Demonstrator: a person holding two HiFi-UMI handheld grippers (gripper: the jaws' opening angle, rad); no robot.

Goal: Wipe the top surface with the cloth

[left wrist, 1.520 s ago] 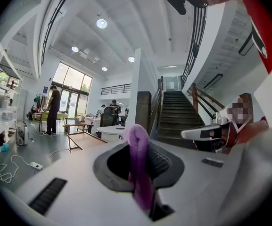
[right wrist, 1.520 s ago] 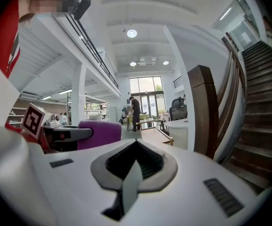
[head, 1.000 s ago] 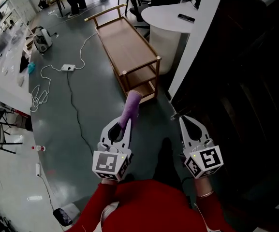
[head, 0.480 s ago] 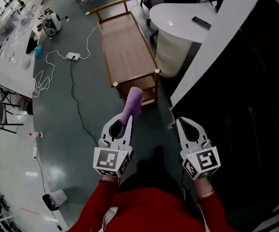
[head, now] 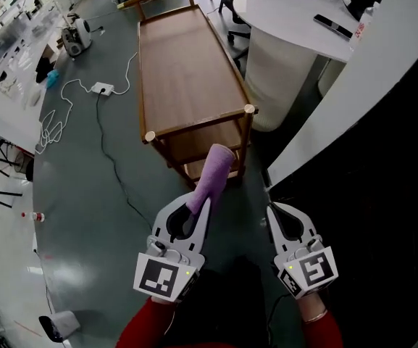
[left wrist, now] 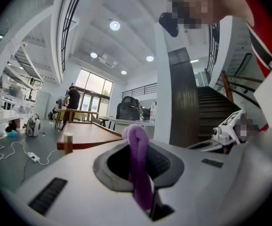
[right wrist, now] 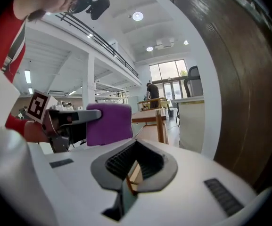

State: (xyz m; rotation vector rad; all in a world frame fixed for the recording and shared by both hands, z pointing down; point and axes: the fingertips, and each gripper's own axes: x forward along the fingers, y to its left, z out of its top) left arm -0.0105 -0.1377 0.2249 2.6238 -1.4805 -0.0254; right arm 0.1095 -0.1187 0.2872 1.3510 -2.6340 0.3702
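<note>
A long wooden trolley table [head: 183, 64] stands ahead of me on the grey floor, its near end just beyond the cloth's tip. A purple cloth [head: 213, 174] sticks up and forward out of my left gripper [head: 196, 210], which is shut on it; in the left gripper view the cloth [left wrist: 138, 166] is pinched between the jaws, with the table top [left wrist: 86, 133] behind it. My right gripper [head: 272, 210] stands beside it, shut and with nothing in it. From the right gripper [right wrist: 135, 163] view, the cloth [right wrist: 110, 124] shows at left.
A white rounded counter [head: 295, 27] with a dark flat device [head: 332, 25] stands right of the table. A white wall edge [head: 353, 93] and dark panelling fill the right side. Cables and a power strip [head: 101, 88] lie on the floor at left.
The table has come nearer and larger in the head view; its near end now lies just past the cloth. Both grippers keep their pose, the left still holding the cloth.
</note>
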